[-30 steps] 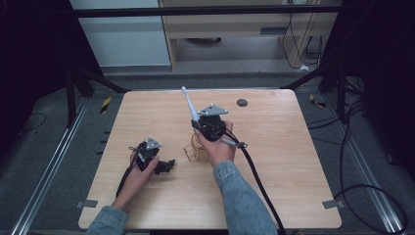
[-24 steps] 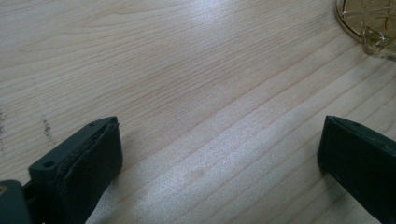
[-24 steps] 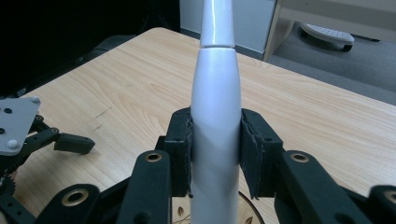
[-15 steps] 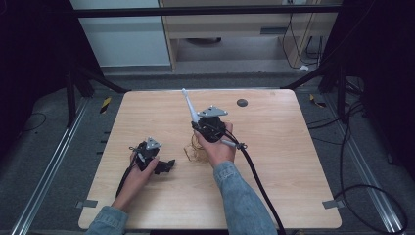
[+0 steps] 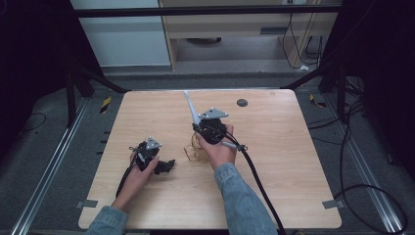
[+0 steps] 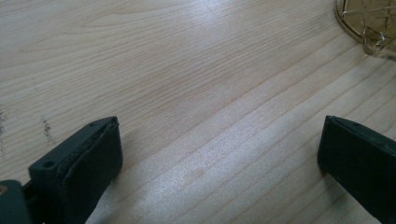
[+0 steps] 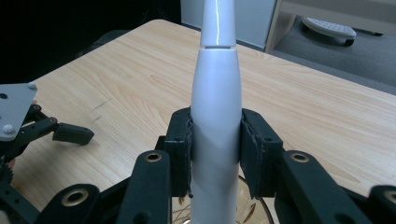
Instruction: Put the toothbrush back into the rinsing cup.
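Worktop (image 5: 293,161) centre: your right tool (image 7: 215,140) clamps a white tapered handle (image 7: 215,116), held upright, tilted toward the far edge. Your left tool (image 6: 219,163) rests wide, nothing between, near the left edge.

The table (image 5: 293,161) was a pale wood-grain slab with rounded corners, standing on grey floor (image 5: 372,147). A small dark round disc (image 5: 242,103) sat in its top near the far edge. Near the middle lay a clear, amber-tinted glass piece (image 5: 194,148), its rim seen at the corner of the left gripper view. Faint dark scuffs (image 6: 46,125) marked the wood.
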Action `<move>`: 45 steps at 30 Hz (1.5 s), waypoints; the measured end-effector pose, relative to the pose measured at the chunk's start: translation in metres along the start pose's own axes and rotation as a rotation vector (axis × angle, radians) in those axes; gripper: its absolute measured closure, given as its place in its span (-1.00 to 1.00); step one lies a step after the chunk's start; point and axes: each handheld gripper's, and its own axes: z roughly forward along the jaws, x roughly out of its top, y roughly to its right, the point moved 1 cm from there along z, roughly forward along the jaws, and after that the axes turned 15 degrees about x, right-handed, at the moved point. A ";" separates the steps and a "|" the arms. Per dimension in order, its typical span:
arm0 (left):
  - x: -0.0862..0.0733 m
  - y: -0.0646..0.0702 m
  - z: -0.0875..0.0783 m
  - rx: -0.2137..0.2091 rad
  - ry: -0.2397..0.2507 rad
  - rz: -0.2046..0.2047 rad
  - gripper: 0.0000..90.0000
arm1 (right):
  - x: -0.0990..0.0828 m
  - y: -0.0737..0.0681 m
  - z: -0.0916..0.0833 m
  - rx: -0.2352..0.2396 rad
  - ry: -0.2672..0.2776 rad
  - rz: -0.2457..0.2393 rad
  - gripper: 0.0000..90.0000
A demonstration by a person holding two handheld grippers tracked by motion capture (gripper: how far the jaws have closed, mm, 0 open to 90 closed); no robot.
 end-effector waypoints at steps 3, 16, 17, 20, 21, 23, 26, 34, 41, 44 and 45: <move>0.000 0.000 0.000 0.000 0.000 0.000 -1.00 | -0.001 -0.001 0.000 0.000 -0.006 -0.001 0.48; 0.000 0.000 0.000 0.000 0.000 0.000 -1.00 | -0.005 -0.001 -0.004 -0.001 -0.012 -0.002 0.47; 0.000 0.000 0.000 0.000 0.000 0.000 -1.00 | -0.005 -0.001 -0.004 -0.001 -0.013 -0.003 0.47; 0.000 0.000 0.000 0.000 0.000 0.000 -1.00 | -0.006 -0.001 -0.005 0.001 -0.016 -0.008 0.47; 0.000 0.000 0.000 0.000 0.000 0.000 -1.00 | -0.006 -0.001 -0.005 0.001 -0.016 -0.009 0.47; 0.000 0.000 0.000 0.000 0.000 0.000 -1.00 | -0.008 -0.001 -0.006 0.000 -0.017 -0.006 0.47; 0.000 0.000 0.000 0.000 -0.001 0.000 -1.00 | -0.009 -0.001 -0.007 0.000 -0.016 -0.005 0.47; 0.000 0.000 0.000 0.000 0.000 0.000 -1.00 | -0.012 0.000 -0.009 0.000 -0.024 0.001 0.47; 0.000 0.000 0.000 -0.001 0.000 0.001 -1.00 | -0.014 0.000 -0.011 0.004 -0.034 0.003 0.47; 0.000 0.000 0.000 -0.002 0.000 0.001 -1.00 | -0.014 0.001 -0.011 0.006 -0.043 0.001 0.47; 0.000 0.000 0.000 -0.002 0.000 0.001 -1.00 | -0.014 0.001 -0.011 0.006 -0.045 0.002 0.47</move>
